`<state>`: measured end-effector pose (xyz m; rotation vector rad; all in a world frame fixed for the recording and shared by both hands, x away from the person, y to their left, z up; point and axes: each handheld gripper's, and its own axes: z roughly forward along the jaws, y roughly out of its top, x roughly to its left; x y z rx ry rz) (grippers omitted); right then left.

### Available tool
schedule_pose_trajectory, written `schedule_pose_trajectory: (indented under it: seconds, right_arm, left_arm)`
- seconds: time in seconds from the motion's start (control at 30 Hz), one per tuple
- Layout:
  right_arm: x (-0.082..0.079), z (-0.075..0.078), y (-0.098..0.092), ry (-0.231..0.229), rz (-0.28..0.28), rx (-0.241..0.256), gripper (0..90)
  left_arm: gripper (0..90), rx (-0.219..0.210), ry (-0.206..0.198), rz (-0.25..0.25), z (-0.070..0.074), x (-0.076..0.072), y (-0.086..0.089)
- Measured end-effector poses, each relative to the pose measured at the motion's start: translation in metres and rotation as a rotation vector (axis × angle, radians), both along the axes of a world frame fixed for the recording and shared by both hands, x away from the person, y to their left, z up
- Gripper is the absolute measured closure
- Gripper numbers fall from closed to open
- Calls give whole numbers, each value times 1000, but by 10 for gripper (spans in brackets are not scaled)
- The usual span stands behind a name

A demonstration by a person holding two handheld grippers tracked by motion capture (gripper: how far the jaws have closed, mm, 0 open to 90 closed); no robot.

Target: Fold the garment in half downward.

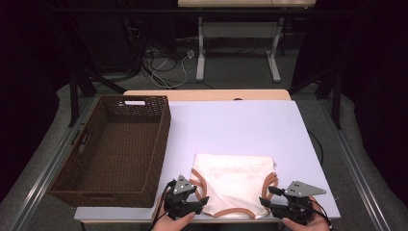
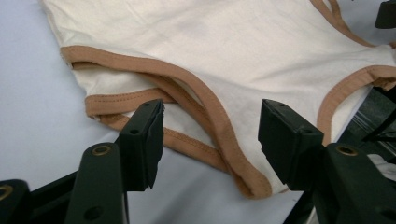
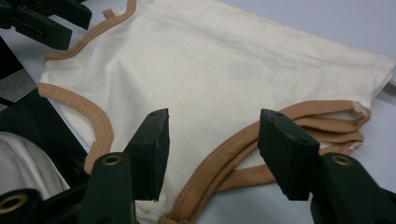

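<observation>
Counter [image 1: 240, 125]: one cream tank top [image 1: 234, 180], one wicker basket [image 1: 115, 149] | my left claw [image 1: 192, 196] spread | my right claw [image 1: 269, 198] spread

High view: fixed above the near edge of the counter [image 1: 231, 120], facing forward and down, far off; takes in the whole counter, with the cream garment [image 1: 234, 183] at its near edge.

Left gripper view: rides the left hand-held gripper [image 2: 210, 140], low and very close over the garment's [image 2: 224, 42] near-left corner, looking across it.

Right gripper view: rides the right hand-held gripper [image 3: 212, 144], equally close at the garment's [image 3: 224, 70] near-right corner.

Shared: all three views hold the garment.
</observation>
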<state>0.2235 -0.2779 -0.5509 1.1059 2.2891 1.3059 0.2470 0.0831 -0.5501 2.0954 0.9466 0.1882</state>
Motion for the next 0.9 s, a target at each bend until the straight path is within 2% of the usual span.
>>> schedule_pose_trajectory:
  seconds: [0.23,0.37,0.43,0.47,0.6,0.73,0.8,0.9]
  right_arm:
    - [6,-1,4,-13,7,10,386]
    - [12,0,8,-27,12,-12,370]
    - [15,0,10,-39,14,-17,351]
    - [16,1,10,-30,10,-22,351]
    - [22,6,9,-46,-6,-14,336]
    - [30,11,9,-41,-17,2,327]
    - [35,13,9,-23,-32,7,289]
    - [41,14,10,-23,-44,4,262]
  left_arm:
    - [366,-4,-11,4,2,7,0]
    - [338,-4,1,-10,4,14,-1]
    - [326,-19,12,-12,6,18,-1]
    - [324,-18,9,-15,6,20,0]
    - [313,-15,6,-6,11,27,-1]
    - [311,-5,2,-11,16,35,-1]
    - [312,-5,3,-11,18,39,-2]
    - [318,-12,-5,-11,20,45,-4]
